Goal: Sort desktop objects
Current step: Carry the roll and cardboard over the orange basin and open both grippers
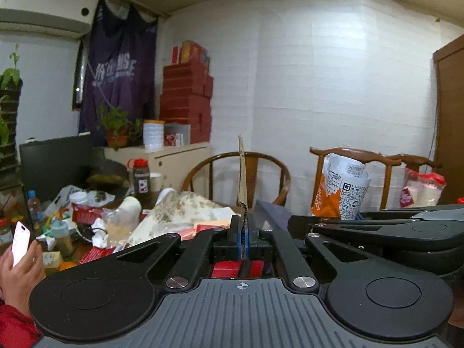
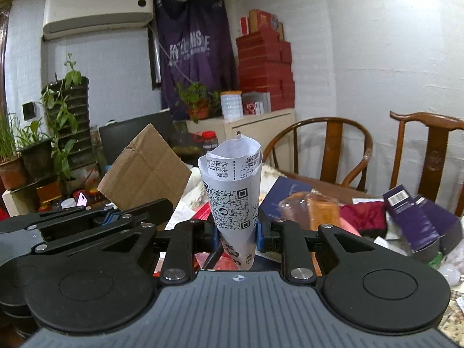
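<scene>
Above the cluttered table point(image 2: 333, 185), the right gripper point(image 2: 236, 232) pinches a rolled paper cone point(image 2: 232, 191) between its blue pads, the cone standing upright with its wide mouth on top and printed square codes across its side. The left gripper point(image 1: 243, 232) has its fingers pressed together on a flat piece of cardboard point(image 1: 242, 174), which shows edge-on in its own view as a thin upright strip and in the right wrist view as a broad brown sheet tilted up over the table, just left of the cone. The two grippers sit side by side, each one's black frame visible at the edge of the other's view. In the left wrist view the cone appears further right, in front of an orange bag point(image 1: 324, 200) resting on a wooden chair point(image 1: 377, 159).

Below the held things the table is strewn with red packets point(image 1: 87, 214), crumpled paper, bottles, a floral cloth point(image 1: 179, 208) and purple boxes point(image 2: 411, 217). At the far left a hand point(image 1: 17, 272) in a red sleeve holds a phone point(image 1: 20, 242). Behind stand potted plants point(image 2: 197, 98), stacked red boxes point(image 2: 264, 69) on a cream cabinet, a hanging purple shirt point(image 2: 194, 46) and an air conditioner point(image 2: 98, 8).
</scene>
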A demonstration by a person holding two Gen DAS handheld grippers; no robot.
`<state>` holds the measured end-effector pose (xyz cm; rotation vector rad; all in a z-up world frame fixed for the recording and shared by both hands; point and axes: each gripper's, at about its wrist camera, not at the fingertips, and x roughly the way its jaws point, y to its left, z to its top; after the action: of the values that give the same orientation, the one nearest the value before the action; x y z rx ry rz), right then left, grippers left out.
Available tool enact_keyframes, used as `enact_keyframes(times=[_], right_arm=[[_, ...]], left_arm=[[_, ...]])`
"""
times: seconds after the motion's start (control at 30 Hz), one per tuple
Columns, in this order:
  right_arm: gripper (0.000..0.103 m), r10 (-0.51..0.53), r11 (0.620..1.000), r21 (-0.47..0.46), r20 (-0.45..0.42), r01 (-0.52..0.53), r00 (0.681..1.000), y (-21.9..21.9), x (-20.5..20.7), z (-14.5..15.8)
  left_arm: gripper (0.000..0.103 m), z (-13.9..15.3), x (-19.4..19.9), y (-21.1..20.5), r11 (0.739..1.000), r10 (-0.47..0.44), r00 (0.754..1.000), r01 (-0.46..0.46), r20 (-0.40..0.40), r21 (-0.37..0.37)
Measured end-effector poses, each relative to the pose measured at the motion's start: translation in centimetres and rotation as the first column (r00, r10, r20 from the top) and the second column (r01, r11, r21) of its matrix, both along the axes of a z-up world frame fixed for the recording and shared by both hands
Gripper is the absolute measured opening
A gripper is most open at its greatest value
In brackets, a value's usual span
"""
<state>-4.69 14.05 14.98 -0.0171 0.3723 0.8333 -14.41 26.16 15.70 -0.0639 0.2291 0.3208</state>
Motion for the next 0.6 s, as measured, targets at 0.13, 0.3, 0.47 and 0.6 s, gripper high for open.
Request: enact_keyframes(times=[0.13,0.3,0.47,0.6], right_arm=[[0.027,-0.001,1.000,-0.012,0.000,0.001,1.000,1.5,0.6,-0.6],[0.035,-0.018,0.999,-0.033,0.003,0.018,1.000,3.0,1.5,-1.3],[0.041,-0.035,0.998,-0.048,0.008,0.035,0.999,3.9,2.3,-2.2],[0.058,-0.056,0.998,-0.028,0.023,0.056,0.998,3.6,2.6,-2.7]], left_arm=[[0.000,-0.4,0.9,1.3,1.000,0.011,1.000,-0.011,-0.009,-0.008],[0.001,-1.2,2.2,2.4,0.999,0.033,0.999,-0.033,-0.034,-0.010],[0.009,-2.3,3.9,3.4,0.997,0.072,0.995,-0.072,-0.071,-0.001],[0.022,-2.9,4.5,3.9,0.992,0.122,0.990,-0.120,-0.071,0.026]])
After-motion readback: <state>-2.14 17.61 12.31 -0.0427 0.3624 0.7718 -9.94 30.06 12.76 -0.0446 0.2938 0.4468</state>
